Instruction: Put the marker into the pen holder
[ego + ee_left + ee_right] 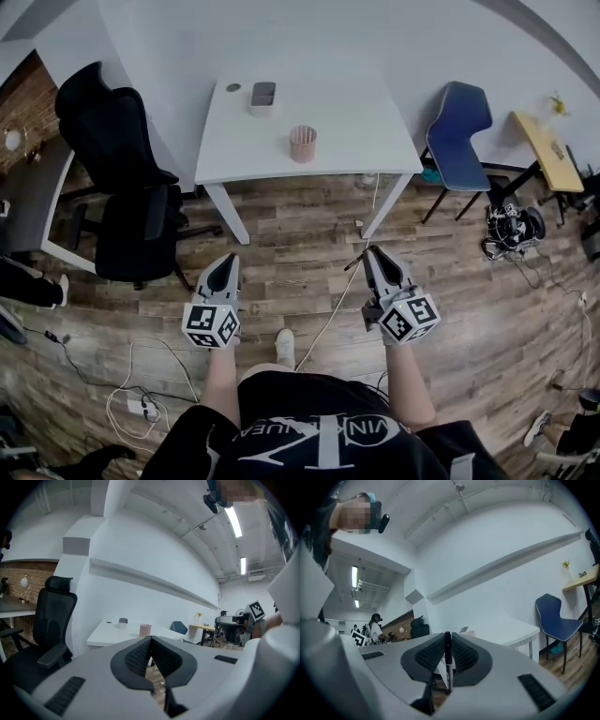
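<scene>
We're holding marker (448, 660) clamped crosswise in right gripper (368, 251) fingers (465, 654) so end can drop in; both grippers hanging well short of pen holder (303, 143) on desk (356, 112). Left gripper (228, 261) fingers together, empty.

A white table (347, 145) stood by the far white wall (281, 37) on a wood-plank floor (300, 234), with a black office chair (122, 178) at its left near a brick wall (28, 94), a blue chair (459, 122) at its right, a wooden-topped desk (548, 150) farther right, and strip lights (233, 521) glowing on the ceiling
</scene>
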`<state>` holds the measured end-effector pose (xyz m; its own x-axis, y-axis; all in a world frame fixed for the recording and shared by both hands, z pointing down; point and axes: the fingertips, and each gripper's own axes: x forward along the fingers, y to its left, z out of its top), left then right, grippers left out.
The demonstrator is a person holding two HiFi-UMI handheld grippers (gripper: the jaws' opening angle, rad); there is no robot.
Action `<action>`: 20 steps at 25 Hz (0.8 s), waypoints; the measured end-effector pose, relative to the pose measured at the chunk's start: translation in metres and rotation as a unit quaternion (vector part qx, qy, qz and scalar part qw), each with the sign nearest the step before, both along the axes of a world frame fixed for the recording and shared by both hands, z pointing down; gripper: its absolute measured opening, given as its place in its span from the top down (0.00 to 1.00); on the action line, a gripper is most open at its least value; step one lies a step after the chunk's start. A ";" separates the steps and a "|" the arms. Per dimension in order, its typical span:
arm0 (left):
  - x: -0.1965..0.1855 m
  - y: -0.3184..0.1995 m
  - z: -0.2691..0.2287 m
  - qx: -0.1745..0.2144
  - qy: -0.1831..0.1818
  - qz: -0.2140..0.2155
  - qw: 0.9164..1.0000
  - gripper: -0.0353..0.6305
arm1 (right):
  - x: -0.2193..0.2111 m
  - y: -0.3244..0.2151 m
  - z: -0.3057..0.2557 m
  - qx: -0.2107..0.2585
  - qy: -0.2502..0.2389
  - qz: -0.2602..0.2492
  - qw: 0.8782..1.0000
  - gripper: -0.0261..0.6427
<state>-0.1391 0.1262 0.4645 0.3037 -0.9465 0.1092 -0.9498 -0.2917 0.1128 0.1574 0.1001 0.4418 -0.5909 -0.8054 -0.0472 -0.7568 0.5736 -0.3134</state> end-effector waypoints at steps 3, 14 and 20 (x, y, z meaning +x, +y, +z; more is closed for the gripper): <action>-0.009 -0.025 0.004 -0.006 0.000 0.014 1.000 0.93 | -0.010 -0.019 0.004 -0.006 0.000 0.011 1.000 0.88; -0.043 -0.096 0.013 -0.017 -0.005 0.048 0.999 0.93 | -0.045 -0.078 0.012 -0.018 -0.007 0.041 0.999 0.88; -0.057 -0.118 0.019 -0.018 -0.001 0.058 0.998 0.93 | -0.059 -0.097 0.013 -0.015 -0.013 0.049 0.999 0.88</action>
<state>-0.1957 0.0082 0.4836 0.4114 -0.9001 0.1436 -0.9098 -0.3960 0.1245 0.0988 0.0029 0.4551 -0.5088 -0.8601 -0.0372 -0.7997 0.4882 -0.3495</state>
